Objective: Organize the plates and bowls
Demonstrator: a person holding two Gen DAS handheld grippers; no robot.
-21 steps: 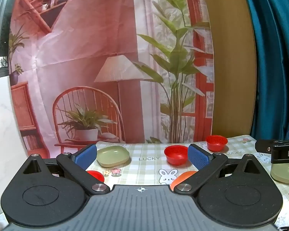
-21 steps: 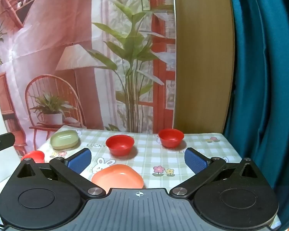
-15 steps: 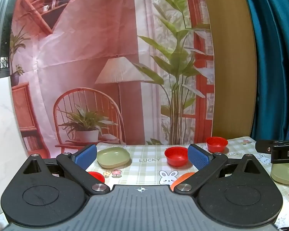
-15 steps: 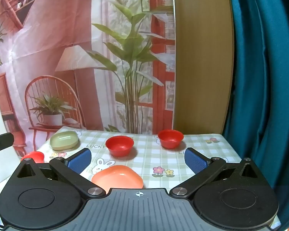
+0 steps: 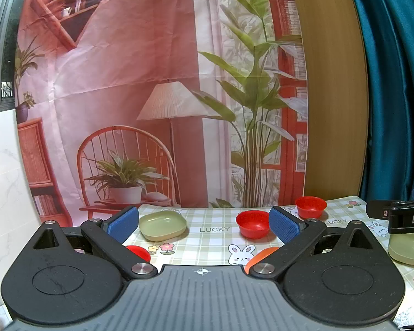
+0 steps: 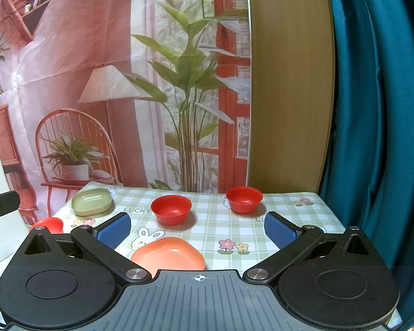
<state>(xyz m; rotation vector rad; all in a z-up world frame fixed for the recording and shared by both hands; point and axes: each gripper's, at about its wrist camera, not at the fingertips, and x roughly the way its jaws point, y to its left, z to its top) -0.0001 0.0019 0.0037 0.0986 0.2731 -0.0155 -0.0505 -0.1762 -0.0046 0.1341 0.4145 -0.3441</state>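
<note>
Worktop (image 6: 289, 209) w/ green-check cloth carries the dishes: two red bowls, one mid (image 6: 171, 209) and one further right near the back (image 6: 244, 199); a pale green squarish plate (image 6: 91, 201) at back left; an orange plate (image 6: 168, 256) at the front; a small red bowl (image 6: 47, 224) at the left edge. Right hand-held gripper (image 6: 197, 229): jaws spread wide, nothing between, orange plate just below and ahead of it. Left hand-held gripper (image 5: 204, 222): also spread, empty; green plate (image 5: 162, 225) just beside its left pad, mid red bowl (image 5: 253, 224) by its right pad. Another pale green dish (image 5: 407, 248) shows at far right in the left view.
</note>
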